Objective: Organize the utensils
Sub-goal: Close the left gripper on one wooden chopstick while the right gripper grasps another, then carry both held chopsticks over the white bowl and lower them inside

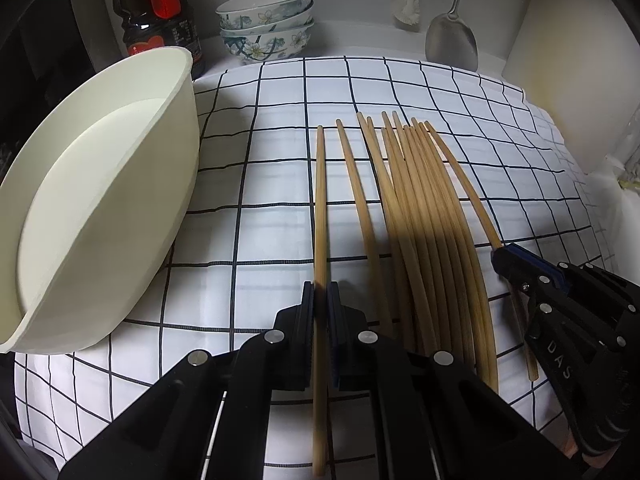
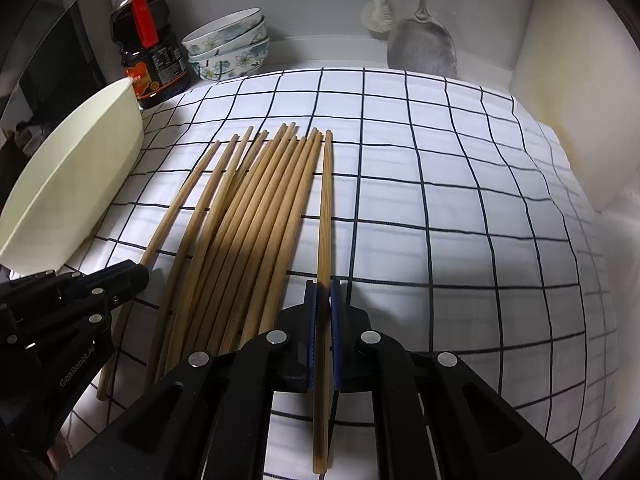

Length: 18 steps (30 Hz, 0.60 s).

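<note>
Spatula [image 1: 452, 36] handle cut off at top edge; bottle [image 1: 156, 12] cap cropped; chopstick bundle [image 1: 432, 240] near ends hidden behind left tool [image 1: 320, 296].

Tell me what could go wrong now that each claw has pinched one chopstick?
1. Each claw grips near one end: the left claw on the leftmost chopstick, the right claw on the rightmost chopstick. The long free ends could pivot or slip on lifting.
2. The rightmost chopstick lies close to the pile, so lifting might drag neighbours.
3. A swinging tip could knock the cream tub.
</note>
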Each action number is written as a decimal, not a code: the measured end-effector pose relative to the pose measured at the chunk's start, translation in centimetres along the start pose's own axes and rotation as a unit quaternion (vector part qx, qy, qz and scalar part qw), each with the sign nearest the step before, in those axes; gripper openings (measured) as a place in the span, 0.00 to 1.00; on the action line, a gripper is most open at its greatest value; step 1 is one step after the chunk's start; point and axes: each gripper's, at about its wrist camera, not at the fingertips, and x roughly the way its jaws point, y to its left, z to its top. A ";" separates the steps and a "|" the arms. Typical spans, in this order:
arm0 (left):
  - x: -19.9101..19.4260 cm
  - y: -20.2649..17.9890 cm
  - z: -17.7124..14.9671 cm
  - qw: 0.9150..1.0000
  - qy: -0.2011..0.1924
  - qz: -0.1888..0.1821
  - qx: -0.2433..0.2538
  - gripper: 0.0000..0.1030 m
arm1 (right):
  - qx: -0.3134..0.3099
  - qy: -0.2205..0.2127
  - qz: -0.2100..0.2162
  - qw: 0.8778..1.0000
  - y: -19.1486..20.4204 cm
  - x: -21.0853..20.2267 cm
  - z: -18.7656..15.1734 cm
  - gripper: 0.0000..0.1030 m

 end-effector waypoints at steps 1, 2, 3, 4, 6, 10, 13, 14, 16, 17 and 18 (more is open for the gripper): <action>-0.2 0.1 0.0 1.000 -0.001 -0.001 0.000 0.07 | 0.003 0.000 0.001 1.000 -0.1 -0.1 0.0 0.06; -0.4 0.1 0.1 1.000 -0.002 -0.002 0.000 0.07 | 0.007 -0.001 0.002 1.000 -0.2 -0.3 0.0 0.06; -0.6 0.1 0.2 1.000 -0.003 -0.003 0.000 0.07 | 0.011 -0.002 0.002 1.000 -0.3 -0.6 0.0 0.06; -0.9 0.1 0.3 1.000 -0.005 -0.005 -0.001 0.07 | 0.014 -0.003 0.002 1.000 -0.4 -0.7 0.0 0.06; -1.4 0.2 0.6 1.000 -0.006 -0.008 -0.001 0.07 | 0.019 -0.006 0.001 1.000 -0.6 -1.4 0.1 0.06; -3.0 0.2 1.2 1.000 -0.016 -0.018 0.002 0.07 | 0.026 -0.014 -0.001 1.000 -0.8 -2.9 0.5 0.06; -4.5 0.4 1.9 0.999 -0.025 -0.028 0.003 0.07 | 0.031 -0.022 -0.001 0.999 -0.6 -4.3 1.1 0.06; -5.1 0.5 2.1 0.999 -0.029 -0.031 0.003 0.07 | 0.031 -0.024 -0.001 0.999 -0.6 -4.6 1.3 0.06; -6.3 0.9 2.6 0.999 -0.038 -0.035 0.002 0.07 | 0.032 -0.031 0.001 0.999 -0.3 -5.5 1.7 0.06; -6.8 1.1 2.8 0.998 -0.043 -0.037 0.002 0.07 | 0.030 -0.035 0.001 0.999 0.0 -6.1 2.0 0.06; -7.4 1.4 3.0 0.998 -0.049 -0.038 0.001 0.07 | 0.028 -0.039 0.001 0.999 0.4 -6.7 2.3 0.06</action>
